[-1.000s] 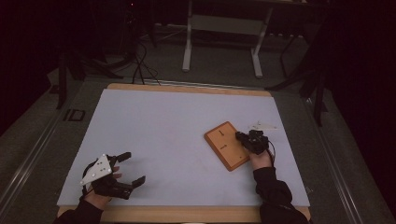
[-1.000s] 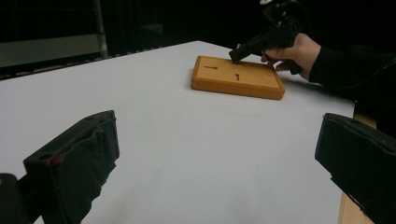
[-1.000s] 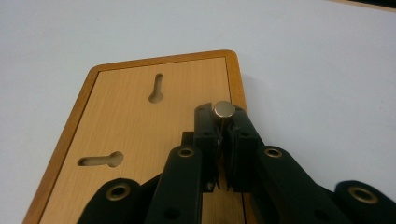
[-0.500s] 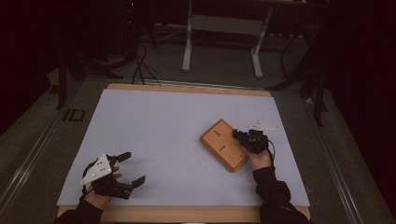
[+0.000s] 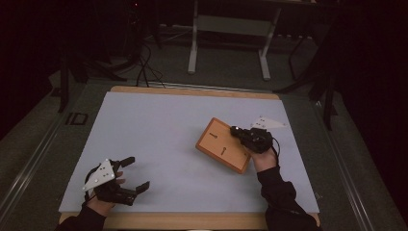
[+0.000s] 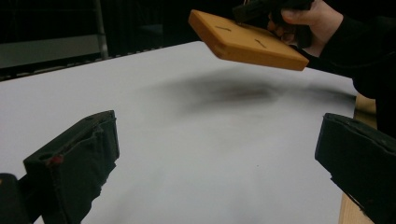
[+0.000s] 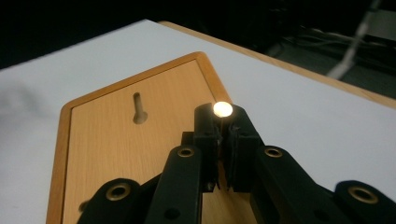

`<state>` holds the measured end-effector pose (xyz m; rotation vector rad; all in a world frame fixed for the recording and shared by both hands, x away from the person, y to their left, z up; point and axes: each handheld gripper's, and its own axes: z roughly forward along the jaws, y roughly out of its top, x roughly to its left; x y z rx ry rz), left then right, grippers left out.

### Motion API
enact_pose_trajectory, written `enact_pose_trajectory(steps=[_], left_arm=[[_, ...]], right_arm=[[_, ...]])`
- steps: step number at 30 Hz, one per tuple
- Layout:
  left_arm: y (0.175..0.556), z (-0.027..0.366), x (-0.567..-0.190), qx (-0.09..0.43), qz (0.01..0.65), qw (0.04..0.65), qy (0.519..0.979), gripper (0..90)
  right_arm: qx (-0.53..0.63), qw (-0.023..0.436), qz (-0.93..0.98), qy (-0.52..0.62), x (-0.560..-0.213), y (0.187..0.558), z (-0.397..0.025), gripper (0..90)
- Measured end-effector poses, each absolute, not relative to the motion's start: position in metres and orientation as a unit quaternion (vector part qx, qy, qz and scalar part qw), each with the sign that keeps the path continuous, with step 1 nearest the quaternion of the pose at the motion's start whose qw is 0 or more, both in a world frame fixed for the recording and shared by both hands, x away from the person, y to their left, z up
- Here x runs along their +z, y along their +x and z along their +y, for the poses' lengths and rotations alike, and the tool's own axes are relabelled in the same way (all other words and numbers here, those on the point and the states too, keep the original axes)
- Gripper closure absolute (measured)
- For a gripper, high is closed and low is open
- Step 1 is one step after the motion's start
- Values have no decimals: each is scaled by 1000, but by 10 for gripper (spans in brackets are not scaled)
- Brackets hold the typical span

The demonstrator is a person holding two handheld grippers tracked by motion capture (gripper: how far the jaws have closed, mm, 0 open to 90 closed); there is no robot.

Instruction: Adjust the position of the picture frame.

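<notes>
A wooden board (image 5: 223, 144) with two keyhole slots hangs tilted above the white table (image 5: 159, 120), right of centre. In the left gripper view the board (image 6: 247, 39) is in the air over its own shadow. My right gripper (image 5: 236, 131) holds it at the far right edge. In the right gripper view my right gripper (image 7: 223, 112) has its jaws pressed together over the board (image 7: 116, 149), with a small shiny round piece (image 7: 222, 109) at their tips. My left gripper (image 5: 137, 172) rests near the table's front left corner, open with nothing between its jaws (image 6: 218, 119).
The table has a wooden rim (image 5: 192, 91) along its far side. Behind it stand a metal frame (image 5: 228, 26) and cables (image 5: 144, 62) on the dark floor. A sleeved forearm (image 5: 281, 197) comes in at the front right.
The board has moved left and towards the table's middle, turning a little, carried by my right gripper. The left gripper has stayed in place.
</notes>
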<state>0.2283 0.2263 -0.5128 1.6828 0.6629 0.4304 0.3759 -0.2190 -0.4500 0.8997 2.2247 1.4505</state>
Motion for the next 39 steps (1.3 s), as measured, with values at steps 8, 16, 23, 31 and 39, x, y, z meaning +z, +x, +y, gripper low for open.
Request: enact_pose_trajectory(steps=[8, 16, 23, 31, 39], left_arm=[[228, 226, -513, 186, 285, 598, 726, 3], [228, 226, -513, 186, 285, 599, 725, 2], [228, 226, -513, 185, 284, 599, 725, 2], [227, 227, -513, 185, 284, 599, 726, 2], [228, 226, -513, 183, 282, 598, 727, 2]], right_arm=[[520, 143, 793, 284, -445, 374, -202, 849], [516, 122, 811, 248, -449, 369, -179, 849], [505, 103, 826, 227, -463, 368, -159, 849], [494, 77, 842, 202, -483, 373, -143, 849], [495, 62, 845, 191, -494, 376, -133, 848]])
